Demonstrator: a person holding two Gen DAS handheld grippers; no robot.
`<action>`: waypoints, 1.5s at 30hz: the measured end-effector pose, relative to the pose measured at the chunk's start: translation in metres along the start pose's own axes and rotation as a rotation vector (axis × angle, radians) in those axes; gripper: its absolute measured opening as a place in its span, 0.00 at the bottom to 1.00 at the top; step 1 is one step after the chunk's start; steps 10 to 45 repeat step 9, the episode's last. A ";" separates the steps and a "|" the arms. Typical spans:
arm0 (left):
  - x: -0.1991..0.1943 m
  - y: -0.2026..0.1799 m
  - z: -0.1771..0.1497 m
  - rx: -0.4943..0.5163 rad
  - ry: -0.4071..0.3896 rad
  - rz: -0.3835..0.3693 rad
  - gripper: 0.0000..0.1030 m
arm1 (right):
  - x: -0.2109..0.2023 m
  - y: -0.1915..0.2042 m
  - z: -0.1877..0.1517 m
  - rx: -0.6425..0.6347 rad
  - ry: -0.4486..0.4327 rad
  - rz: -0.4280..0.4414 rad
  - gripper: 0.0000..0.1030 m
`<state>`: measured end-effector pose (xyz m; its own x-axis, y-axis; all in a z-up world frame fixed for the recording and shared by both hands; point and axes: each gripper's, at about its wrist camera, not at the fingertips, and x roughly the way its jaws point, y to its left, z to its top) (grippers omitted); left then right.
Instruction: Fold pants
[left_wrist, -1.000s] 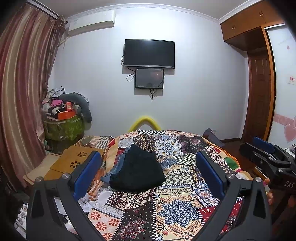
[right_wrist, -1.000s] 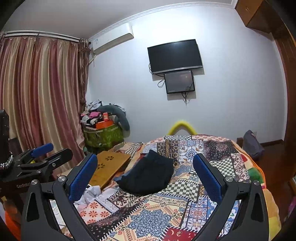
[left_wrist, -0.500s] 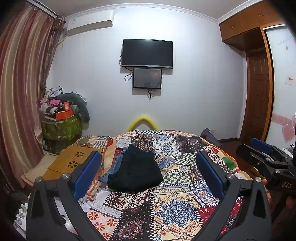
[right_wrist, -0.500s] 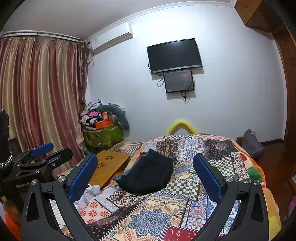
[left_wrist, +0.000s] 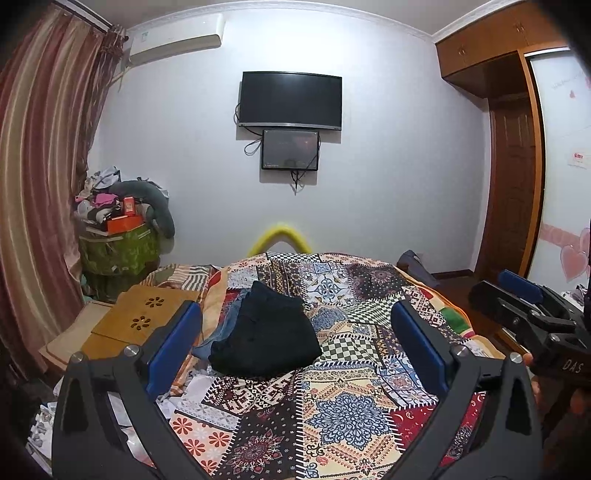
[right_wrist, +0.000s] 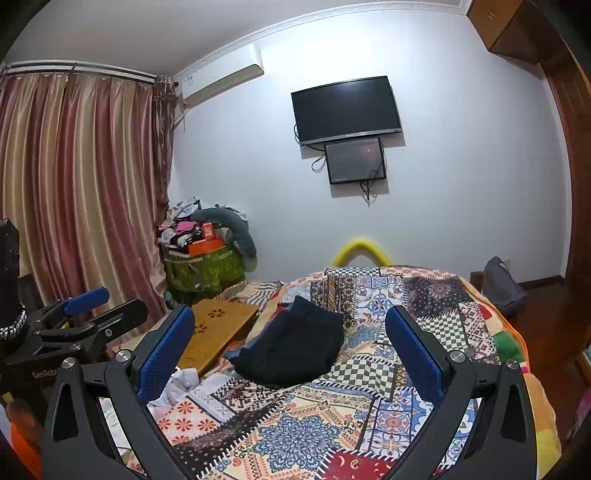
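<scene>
Folded black pants lie on the patchwork bedspread, on top of a blue garment; they also show in the right wrist view. My left gripper is open and empty, held above the bed well short of the pants. My right gripper is open and empty, likewise back from the pants. The right gripper shows at the right edge of the left wrist view, and the left gripper shows at the left edge of the right wrist view.
A wooden lap table lies left of the pants. A green bin piled with clothes stands in the corner by the curtain. A TV hangs on the far wall. A dark bag sits beyond the bed's right side.
Both views have shifted only slightly. The pants lie as before and both grippers stay open and empty.
</scene>
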<state>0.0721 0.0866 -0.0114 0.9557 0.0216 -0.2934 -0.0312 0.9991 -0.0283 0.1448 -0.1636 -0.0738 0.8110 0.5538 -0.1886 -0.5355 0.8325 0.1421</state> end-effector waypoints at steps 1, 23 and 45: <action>0.000 0.000 0.000 0.001 0.002 -0.004 1.00 | 0.000 0.000 0.000 -0.001 0.001 0.000 0.99; 0.000 0.000 -0.001 0.006 -0.003 -0.004 1.00 | 0.002 0.000 0.000 -0.002 0.007 0.000 0.99; 0.000 0.000 -0.001 0.006 -0.003 -0.004 1.00 | 0.002 0.000 0.000 -0.002 0.007 0.000 0.99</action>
